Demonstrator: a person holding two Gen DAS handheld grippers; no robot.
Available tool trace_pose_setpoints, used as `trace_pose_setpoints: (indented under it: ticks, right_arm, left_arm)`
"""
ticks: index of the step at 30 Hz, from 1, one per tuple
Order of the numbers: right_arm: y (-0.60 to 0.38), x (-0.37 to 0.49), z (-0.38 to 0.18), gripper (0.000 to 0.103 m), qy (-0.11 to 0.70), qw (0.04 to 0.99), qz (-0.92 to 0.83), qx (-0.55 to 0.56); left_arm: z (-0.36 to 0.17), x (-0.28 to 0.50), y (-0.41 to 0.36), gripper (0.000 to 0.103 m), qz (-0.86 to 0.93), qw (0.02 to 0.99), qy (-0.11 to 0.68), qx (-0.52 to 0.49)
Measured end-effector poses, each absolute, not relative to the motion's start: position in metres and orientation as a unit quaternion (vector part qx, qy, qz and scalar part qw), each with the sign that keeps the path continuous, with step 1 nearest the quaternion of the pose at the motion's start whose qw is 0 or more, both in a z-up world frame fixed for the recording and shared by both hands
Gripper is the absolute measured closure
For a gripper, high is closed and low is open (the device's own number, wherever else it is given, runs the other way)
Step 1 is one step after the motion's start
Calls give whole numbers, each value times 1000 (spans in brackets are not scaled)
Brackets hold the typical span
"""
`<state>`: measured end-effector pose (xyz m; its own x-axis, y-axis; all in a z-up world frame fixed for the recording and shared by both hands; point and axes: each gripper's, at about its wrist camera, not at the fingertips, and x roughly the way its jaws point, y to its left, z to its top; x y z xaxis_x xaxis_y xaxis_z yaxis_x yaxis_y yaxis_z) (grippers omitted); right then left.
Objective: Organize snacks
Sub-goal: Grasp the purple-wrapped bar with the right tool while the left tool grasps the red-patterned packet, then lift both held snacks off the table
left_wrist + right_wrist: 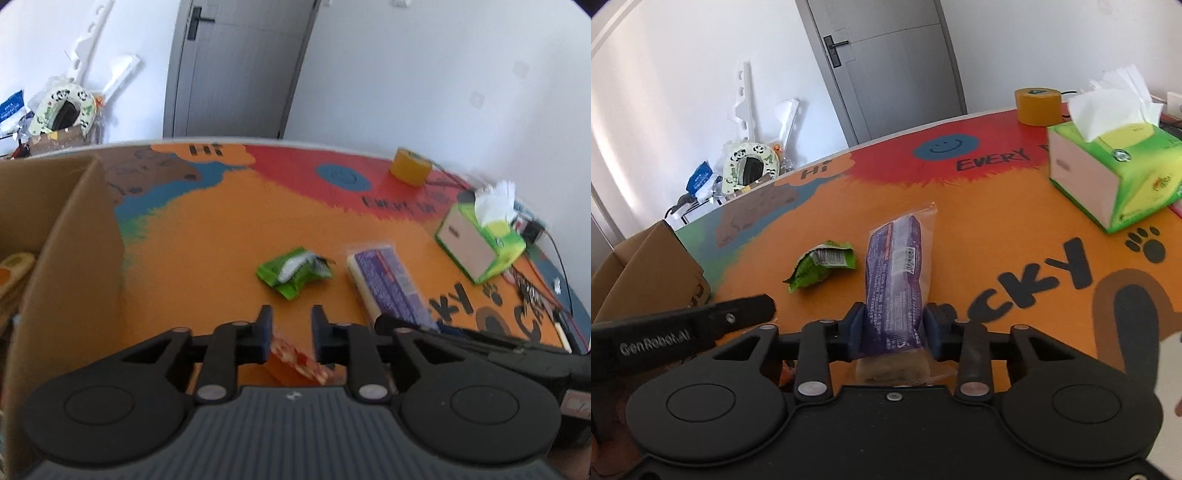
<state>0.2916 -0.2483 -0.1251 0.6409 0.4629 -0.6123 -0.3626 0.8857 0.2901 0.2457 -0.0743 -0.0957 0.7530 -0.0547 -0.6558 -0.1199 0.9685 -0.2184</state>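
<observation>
My right gripper [894, 326] is shut on the near end of a long purple snack packet [897, 280], which also shows in the left wrist view [388, 280]. A crumpled green snack packet [822, 266] lies on the table left of it; in the left wrist view [293, 271] it lies ahead of my left gripper [291, 325]. My left gripper is open above a red and yellow patterned packet [299, 363] lying under its fingers. A cardboard box [70, 258] stands at the left, with a snack inside at its edge [11, 269].
A green tissue box [1115, 173] and a yellow tape roll [1038, 105] stand at the far right of the colourful orange table [979, 229]. Cables and small items [535, 295] lie at the table's right edge. A grey door [894, 66] and clutter are beyond.
</observation>
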Motion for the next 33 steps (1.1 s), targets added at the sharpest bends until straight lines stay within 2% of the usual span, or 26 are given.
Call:
trace_pose_setpoints:
  ticks: [2, 8, 19, 25, 28, 30, 33]
  right_arm:
    - [-253, 289, -124, 68, 358, 904, 221, 72]
    - [-270, 278, -126, 68, 357, 908, 206, 79]
    - [-292, 257, -128, 67, 355, 908, 201, 91]
    - [-294, 253, -128, 59, 352, 910, 196, 98]
    - [-290, 255, -127, 58, 350, 912, 194, 95]
    - [-288, 255, -128, 66, 349, 913, 191, 91]
    - [-292, 252, -128, 69, 349, 911, 194, 101]
  left_arm:
    - [-97, 244, -79, 62, 25, 928, 353, -118]
    - [-103, 239, -92, 47, 40, 927, 362, -88]
    - [-113, 232, -112, 46, 26, 928, 366, -54]
    - [-110, 226, -120, 49, 18, 929, 366, -50]
    - [-106, 221, -122, 46, 22, 932, 359, -39]
    - [-104, 219, -122, 46, 25, 933, 358, -35]
    - [-107, 217, -119, 46, 29, 930, 365, -38]
